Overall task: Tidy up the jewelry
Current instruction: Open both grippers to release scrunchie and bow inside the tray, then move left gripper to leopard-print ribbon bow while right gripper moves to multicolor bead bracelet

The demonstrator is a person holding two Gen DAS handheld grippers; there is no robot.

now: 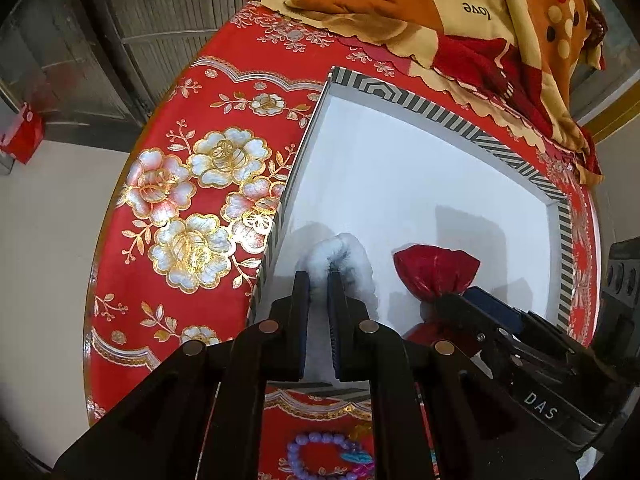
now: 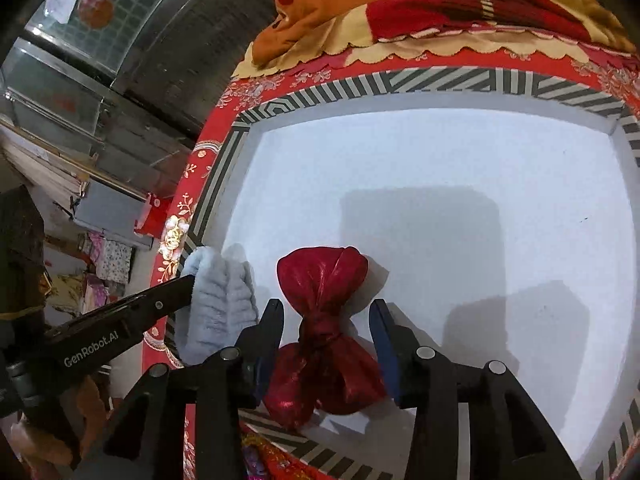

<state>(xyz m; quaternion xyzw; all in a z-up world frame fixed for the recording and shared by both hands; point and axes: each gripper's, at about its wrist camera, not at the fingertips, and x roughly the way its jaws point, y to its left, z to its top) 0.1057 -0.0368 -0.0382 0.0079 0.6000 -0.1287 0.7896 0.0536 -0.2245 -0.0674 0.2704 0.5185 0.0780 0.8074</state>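
Fluffy grey scrunchie (image 1: pixel 340 256) pinched in left gripper (image 1: pixel 319 280); right gripper (image 2: pixel 326 312) jaws apart, straddling red pouch (image 2: pixel 324 280).

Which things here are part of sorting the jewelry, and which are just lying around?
Part of the job:
- striped box
- red pouch
- fluffy white scrunchie
- purple bead bracelet
- left gripper
- right gripper

Just lying about:
- orange and red blanket
- red floral tablecloth

Beaded bracelet (image 1: pixel 320 456) half hidden behind jaws, blanket (image 1: pixel 480 20) cropped by edge
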